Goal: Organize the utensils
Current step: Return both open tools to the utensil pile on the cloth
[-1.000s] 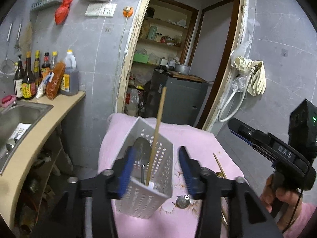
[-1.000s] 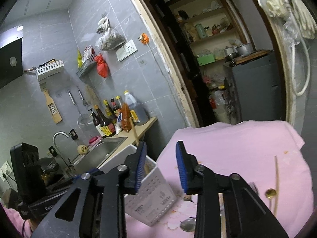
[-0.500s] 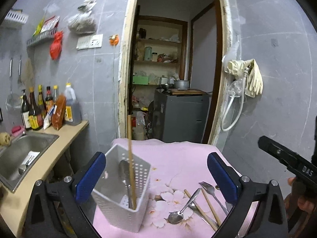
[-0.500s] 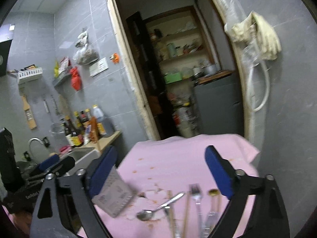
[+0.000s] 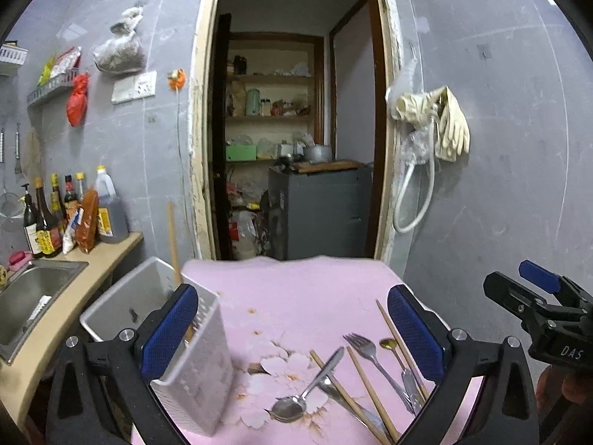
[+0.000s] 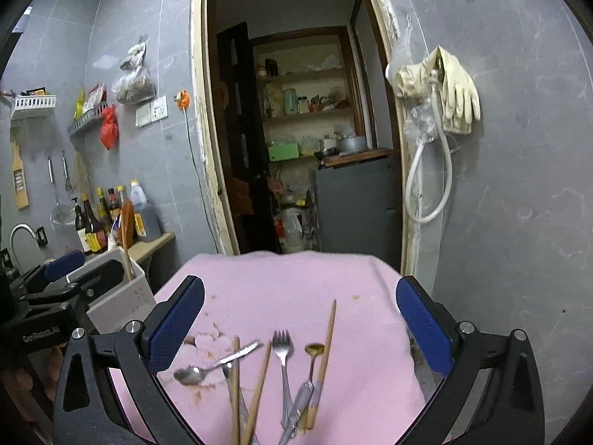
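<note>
A white perforated utensil holder (image 5: 192, 367) stands at the left edge of the pink-clothed table (image 5: 296, 289), with a wooden chopstick (image 5: 173, 244) upright in it; it also shows in the right wrist view (image 6: 118, 304). Loose on the cloth lie a spoon (image 5: 296, 400), a fork (image 5: 370, 356), a small gold spoon (image 5: 389, 345) and several chopsticks (image 5: 370, 400). The right wrist view shows the fork (image 6: 282, 356), spoon (image 6: 207, 369) and chopsticks (image 6: 324, 352) too. My left gripper (image 5: 292, 337) is open and empty beside the holder. My right gripper (image 6: 300, 328) is open and empty above the loose utensils.
A counter with a sink (image 5: 26, 296) and sauce bottles (image 5: 74, 215) runs along the left. Behind the table is a doorway to a pantry with a grey cabinet (image 5: 318, 211). Rubber gloves (image 5: 441, 122) and a hose hang on the right wall.
Both grippers opened wide and drew back from the holder. The left view swung right, so the holder now sits at its left. The right gripper moved over the loose utensils.
</note>
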A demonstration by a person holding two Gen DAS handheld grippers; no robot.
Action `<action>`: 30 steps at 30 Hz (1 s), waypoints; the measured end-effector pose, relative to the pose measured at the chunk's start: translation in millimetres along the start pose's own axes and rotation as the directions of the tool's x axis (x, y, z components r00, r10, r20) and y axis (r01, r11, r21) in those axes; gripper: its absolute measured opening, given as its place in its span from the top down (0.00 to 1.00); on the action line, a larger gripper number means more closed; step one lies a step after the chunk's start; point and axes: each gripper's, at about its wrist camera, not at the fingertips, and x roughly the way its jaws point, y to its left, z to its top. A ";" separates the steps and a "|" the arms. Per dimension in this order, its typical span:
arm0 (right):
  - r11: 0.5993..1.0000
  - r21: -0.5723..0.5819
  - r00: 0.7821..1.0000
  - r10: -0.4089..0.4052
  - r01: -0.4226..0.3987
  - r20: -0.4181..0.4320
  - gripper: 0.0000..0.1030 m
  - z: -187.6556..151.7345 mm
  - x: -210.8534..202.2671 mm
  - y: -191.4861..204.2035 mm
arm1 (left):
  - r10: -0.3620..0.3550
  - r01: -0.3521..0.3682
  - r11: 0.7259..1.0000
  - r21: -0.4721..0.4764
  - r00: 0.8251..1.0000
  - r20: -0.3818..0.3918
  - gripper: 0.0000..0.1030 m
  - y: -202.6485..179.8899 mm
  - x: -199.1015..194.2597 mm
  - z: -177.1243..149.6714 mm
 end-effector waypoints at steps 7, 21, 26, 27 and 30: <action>0.998 0.056 0.995 0.037 -0.032 -0.093 0.01 -21.0 27.7 -23.7 | -0.012 0.013 1.000 0.010 0.997 -0.079 0.00 -8.5 26.9 -18.7; 0.983 0.125 0.951 0.165 -0.136 -0.264 0.32 -68.5 103.1 -51.2 | -0.089 0.100 0.994 0.042 0.973 -0.215 0.02 -22.4 90.1 -52.1; 0.962 0.155 0.906 0.265 -0.225 -0.331 0.50 -82.2 139.6 -50.8 | -0.117 0.136 0.990 0.047 0.952 -0.281 0.19 -25.3 112.4 -65.8; 0.957 0.162 0.893 0.283 -0.240 -0.349 0.54 -84.4 147.0 -49.2 | -0.121 0.141 0.989 0.047 0.947 -0.296 0.23 -26.2 117.0 -69.0; 0.945 0.173 0.862 0.325 -0.278 -0.388 0.62 -91.7 165.0 -46.6 | -0.131 0.154 0.987 0.042 0.931 -0.341 0.32 -27.3 129.0 -77.2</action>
